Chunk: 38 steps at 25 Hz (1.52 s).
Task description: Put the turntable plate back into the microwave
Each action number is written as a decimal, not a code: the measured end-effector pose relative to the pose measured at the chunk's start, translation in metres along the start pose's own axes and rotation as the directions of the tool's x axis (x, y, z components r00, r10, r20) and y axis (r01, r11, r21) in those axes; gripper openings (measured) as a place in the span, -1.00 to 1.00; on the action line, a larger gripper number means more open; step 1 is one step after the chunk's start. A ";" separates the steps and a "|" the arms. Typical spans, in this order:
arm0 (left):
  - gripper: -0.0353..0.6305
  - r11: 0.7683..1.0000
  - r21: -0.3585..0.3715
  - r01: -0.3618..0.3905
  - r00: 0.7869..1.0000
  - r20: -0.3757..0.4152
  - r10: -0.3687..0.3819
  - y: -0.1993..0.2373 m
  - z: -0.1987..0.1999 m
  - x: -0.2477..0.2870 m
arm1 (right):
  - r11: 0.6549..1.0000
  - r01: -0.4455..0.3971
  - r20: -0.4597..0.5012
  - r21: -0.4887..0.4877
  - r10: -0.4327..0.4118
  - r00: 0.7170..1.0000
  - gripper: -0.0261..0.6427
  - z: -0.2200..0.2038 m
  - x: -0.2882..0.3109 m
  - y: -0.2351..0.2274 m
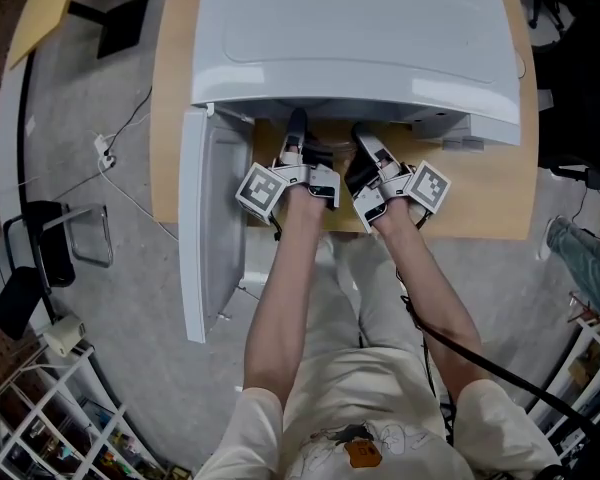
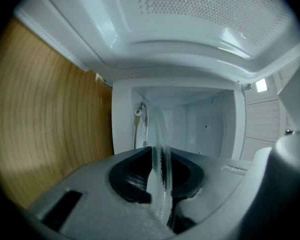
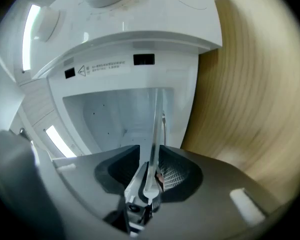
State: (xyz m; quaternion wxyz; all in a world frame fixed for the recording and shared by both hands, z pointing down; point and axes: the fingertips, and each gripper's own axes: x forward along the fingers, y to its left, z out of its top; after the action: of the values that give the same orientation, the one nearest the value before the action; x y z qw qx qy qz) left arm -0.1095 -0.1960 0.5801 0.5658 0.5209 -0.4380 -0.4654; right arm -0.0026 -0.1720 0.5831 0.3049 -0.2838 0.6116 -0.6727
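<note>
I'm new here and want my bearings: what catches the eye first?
A white microwave on a wooden table, its door swung open at the left. The left gripper clamps a clear glass turntable plate edge-on at its mouth; the right gripper has its jaws open around the rim.

My left gripper (image 1: 297, 128) and right gripper (image 1: 365, 140) are black and white. Each has a marker cube (image 1: 261, 189) with black squares. I wear a cream short-sleeved shirt (image 1: 420, 438) and pale trousers (image 1: 348, 298). A black cable (image 1: 480, 361) trails beside me.
</note>
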 end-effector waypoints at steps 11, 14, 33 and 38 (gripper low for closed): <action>-0.48 1.000 -0.009 0.017 1.000 -0.021 -0.018 0.000 -0.006 -0.001 | 0.999 0.031 -0.034 -0.038 -0.033 0.999 -0.76 -0.013 -0.001 -0.002; -0.53 1.000 0.006 0.016 0.999 -0.038 -0.016 0.000 -0.009 -0.012 | 0.998 0.028 -0.032 -0.055 -0.029 0.999 -0.76 -0.009 0.001 0.001; -0.78 0.998 0.051 -0.023 0.994 -0.102 0.028 0.008 -0.015 -0.003 | 0.992 0.094 -0.015 -0.083 -0.095 0.995 -0.77 0.022 0.041 -0.004; -0.79 1.000 0.024 0.009 0.997 -0.081 -0.007 -0.003 -0.010 0.011 | 0.986 0.131 -0.024 -0.105 -0.134 0.991 -0.74 0.028 0.053 -0.006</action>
State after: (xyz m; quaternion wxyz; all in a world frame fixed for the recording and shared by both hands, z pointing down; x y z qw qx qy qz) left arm -0.0979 -0.2054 0.5765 0.5748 0.5478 -0.4186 -0.4408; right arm -0.0161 -0.2296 0.5918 0.2351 -0.3289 0.6299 -0.6632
